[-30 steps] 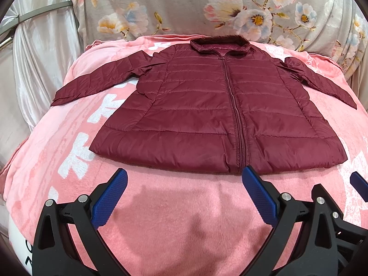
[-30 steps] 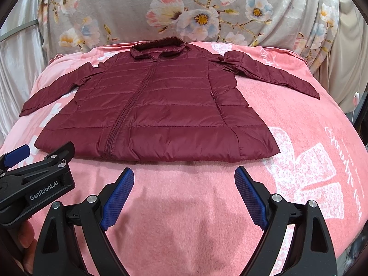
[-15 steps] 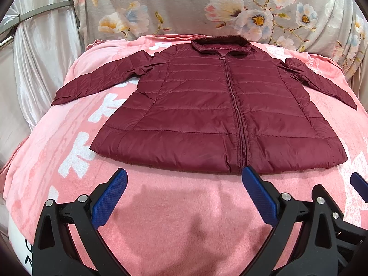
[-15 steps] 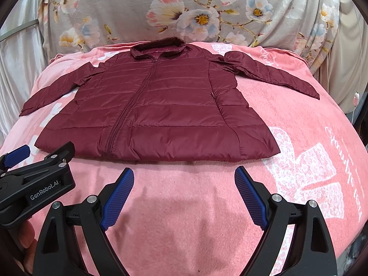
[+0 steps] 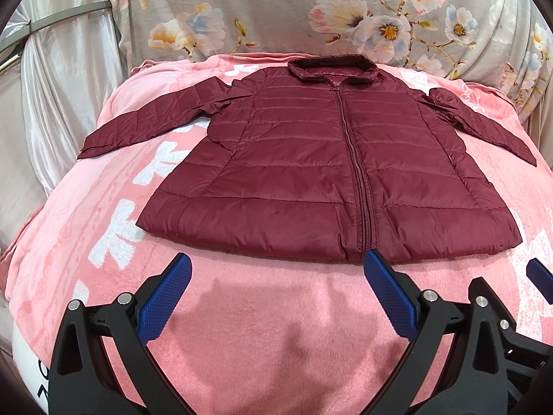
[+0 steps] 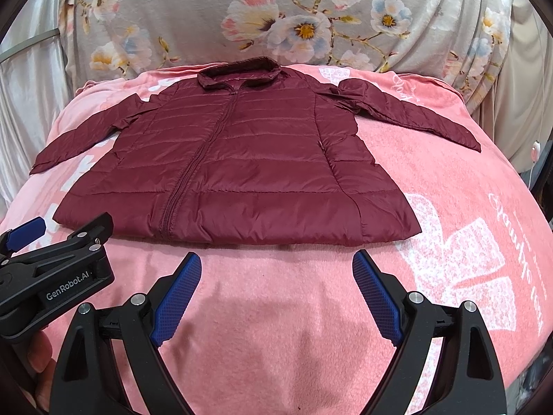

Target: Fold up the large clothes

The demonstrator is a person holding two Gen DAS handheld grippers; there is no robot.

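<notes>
A maroon quilted jacket (image 5: 321,159) (image 6: 242,166) lies flat and zipped on a pink blanket (image 5: 269,328) (image 6: 276,304), collar at the far end, both sleeves spread outward. My left gripper (image 5: 276,266) hovers open just short of the hem, near the zipper's bottom end. My right gripper (image 6: 276,266) is open too, just short of the hem's right half. Nothing sits between either pair of blue pads. In the right wrist view the left gripper's black body (image 6: 52,276) shows at the left edge, held by a hand (image 6: 38,370).
A floral grey cloth (image 5: 311,14) (image 6: 276,17) hangs behind the bed. A pale satin curtain (image 5: 52,86) drapes at the left. The blanket falls away at the left and right sides. A white cable and plug (image 6: 535,148) hang at the far right.
</notes>
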